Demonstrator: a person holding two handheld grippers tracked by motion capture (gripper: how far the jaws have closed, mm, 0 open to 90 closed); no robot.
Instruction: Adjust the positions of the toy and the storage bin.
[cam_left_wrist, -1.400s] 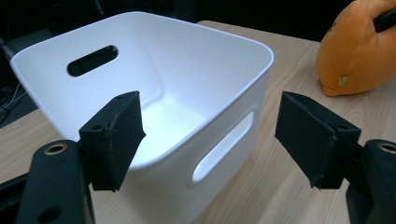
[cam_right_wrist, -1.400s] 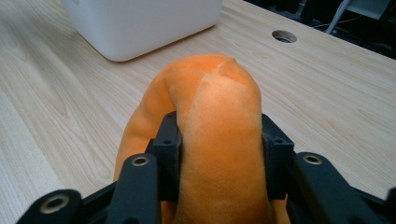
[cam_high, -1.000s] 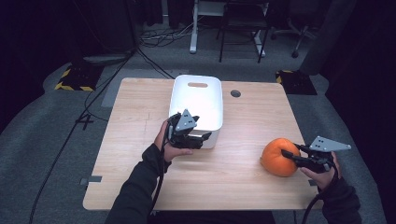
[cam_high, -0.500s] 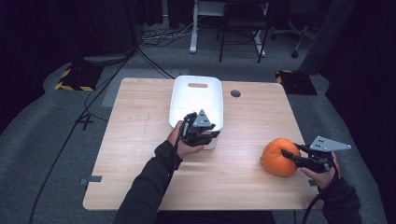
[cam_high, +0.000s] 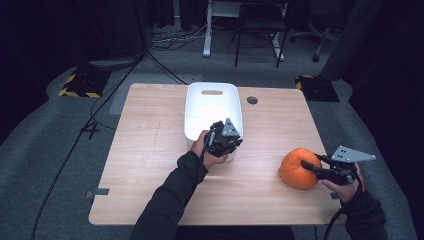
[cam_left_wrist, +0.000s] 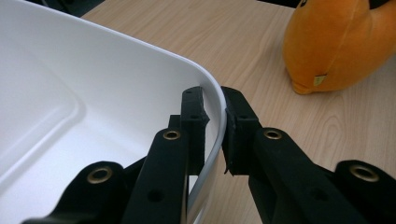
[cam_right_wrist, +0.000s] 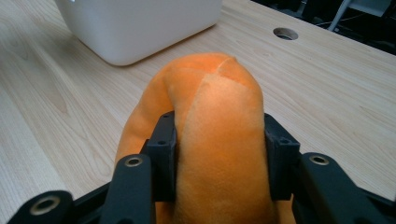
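Left tool (cam_left_wrist: 215, 123) moved onto bin (cam_high: 212, 107) rim (no writing legible).

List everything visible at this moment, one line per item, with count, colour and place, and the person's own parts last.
table: one, light wood, centre of the high view, with a round cable hole near its far edge.
bin: one, white, far middle of the table, nothing seen inside.
plush toy: one, orange, on the table's near right part.
desk and chair legs: several, white and dark, on the floor beyond the table.
hazard-striped blocks: two, black and yellow, on the floor beside the far corners.
left hand-held gripper: one, black, jaws astride the bin's near rim, one inside, one outside.
right hand-held gripper: one, black, jaws pressed on the plush toy's sides.
forearms: two, dark sleeves, entering from the bottom.
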